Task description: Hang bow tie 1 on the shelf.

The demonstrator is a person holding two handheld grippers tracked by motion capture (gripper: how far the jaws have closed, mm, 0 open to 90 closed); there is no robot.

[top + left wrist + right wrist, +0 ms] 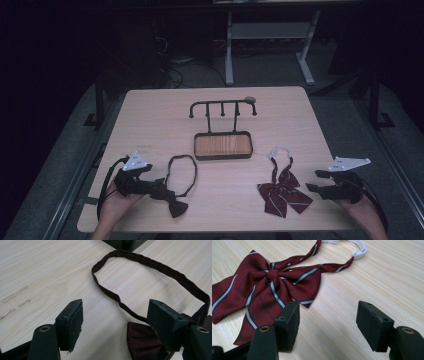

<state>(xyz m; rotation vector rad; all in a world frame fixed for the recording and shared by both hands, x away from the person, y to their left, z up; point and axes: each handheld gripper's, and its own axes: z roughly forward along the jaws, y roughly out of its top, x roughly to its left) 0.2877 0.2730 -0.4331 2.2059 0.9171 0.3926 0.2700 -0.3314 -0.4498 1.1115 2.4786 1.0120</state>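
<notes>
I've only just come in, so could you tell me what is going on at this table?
A person holds a gripper in each hand over a wooden table. The left gripper, open, sits at the dark bow tie, whose band loops out on the table. The right gripper, also open, rests just right of the striped bow tie, not touching it. Behind them stands a rack over a tray; nothing hangs on it yet.

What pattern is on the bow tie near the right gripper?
The bow tie is dark red with diagonal white and navy stripes, and its neck strap is white. It shows best in the right gripper view.
</notes>
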